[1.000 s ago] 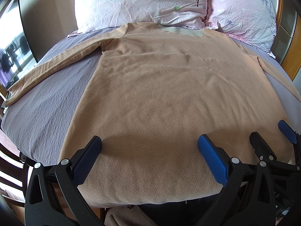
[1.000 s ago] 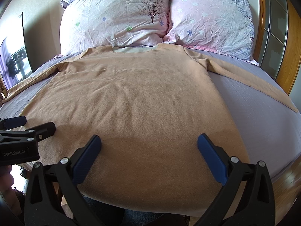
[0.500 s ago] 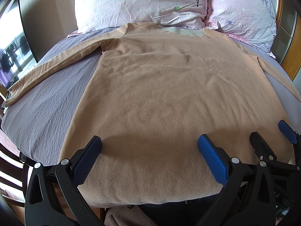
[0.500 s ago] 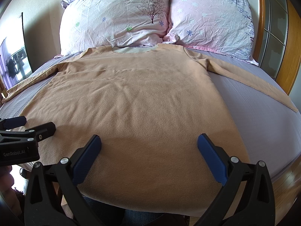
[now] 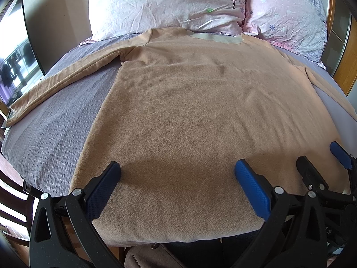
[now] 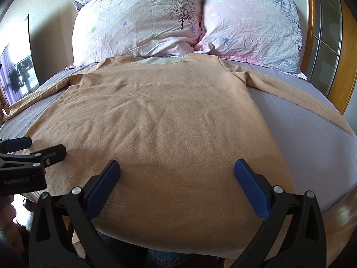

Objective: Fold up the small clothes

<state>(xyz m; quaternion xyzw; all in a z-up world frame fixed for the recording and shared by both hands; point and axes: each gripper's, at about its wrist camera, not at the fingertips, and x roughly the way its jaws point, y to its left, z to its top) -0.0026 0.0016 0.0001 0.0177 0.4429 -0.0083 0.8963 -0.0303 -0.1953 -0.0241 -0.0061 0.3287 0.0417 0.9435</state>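
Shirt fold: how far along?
Done: shirt lies flat on the bed, both sleeves out. In hand: nothing; left tongs and right tongs hover open above the hem. Left: every fold, sleeves first probably.

Home bedroom, my working spot. Bed point(image 6: 312, 138) made up with grey textured sheet, fills most of view. Two pillows at head: white pillow point(image 6: 138, 29) with tree print and small flowers, pink pillow point(image 6: 252, 22) with flower print, both creased. Wooden headboard point(image 6: 348, 51) at right with glass panes. Plain cream wall point(image 5: 58, 22) behind. Dark-edged mirror point(image 5: 15, 51) at left, reflecting clothes hung by bright window. Wooden floor point(image 6: 341, 218) at lower right beside bed.
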